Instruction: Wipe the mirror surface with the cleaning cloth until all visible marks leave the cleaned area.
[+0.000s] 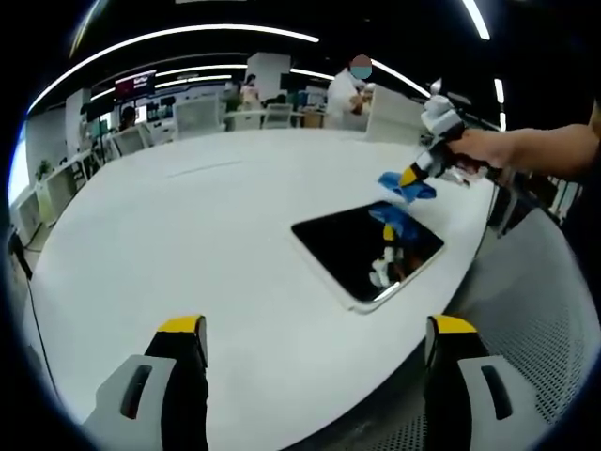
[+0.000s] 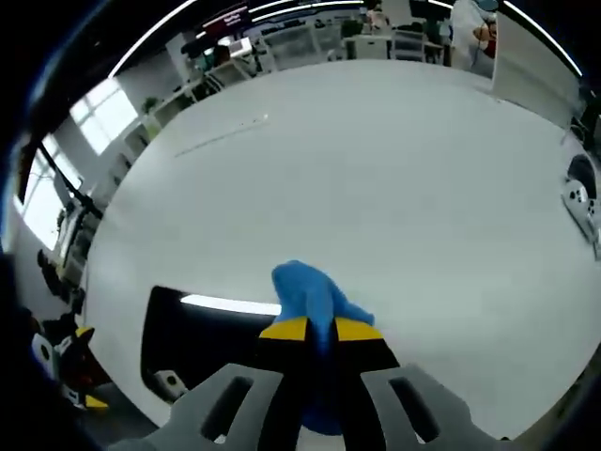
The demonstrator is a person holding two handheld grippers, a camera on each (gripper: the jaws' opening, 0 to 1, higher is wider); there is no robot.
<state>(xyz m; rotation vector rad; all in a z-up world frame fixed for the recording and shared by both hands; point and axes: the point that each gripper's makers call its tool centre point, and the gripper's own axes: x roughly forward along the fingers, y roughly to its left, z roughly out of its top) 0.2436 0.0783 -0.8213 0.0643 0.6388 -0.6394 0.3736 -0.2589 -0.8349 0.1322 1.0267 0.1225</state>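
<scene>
The left tongs [image 1: 315, 329] rise from the bottom of the left gripper view with their two yellow-tipped jaws standing wide apart and nothing between them. They hover over the near part of a broad white counter [image 1: 207, 216]. Ahead of them and to the right, a flat rectangular mirror [image 1: 366, 246] lies on the counter close to its right-hand edge, its dark surface reflecting a bit of blue and yellow. Just past the far corner of the mirror, the right tongs [image 1: 411, 178] come in from the right, held by a person's hand [image 1: 484, 150] and bare forearm, and they grip a blue cloth [image 1: 406, 187] that sits at the mirror's far edge.

In the right gripper view, the right tongs [image 2: 319, 329] have their jaws drawn close together, pinching the blue cloth [image 2: 305, 291], which bunches up beyond the yellow tips and also hangs down between the jaws. The mirror [image 2: 202, 338] lies immediately to the left of these tongs and partly under them, dark with a bright strip of reflected light along its far side. Farther left, at the edge of the view, the left tongs [image 2: 80, 366] show as a small yellow and black shape. The white counter [image 2: 376, 169] stretches far ahead of the tongs.

Beyond the counter is an open office with desks, chairs [image 1: 197, 115], screens, long ceiling lights and people standing in the distance.
</scene>
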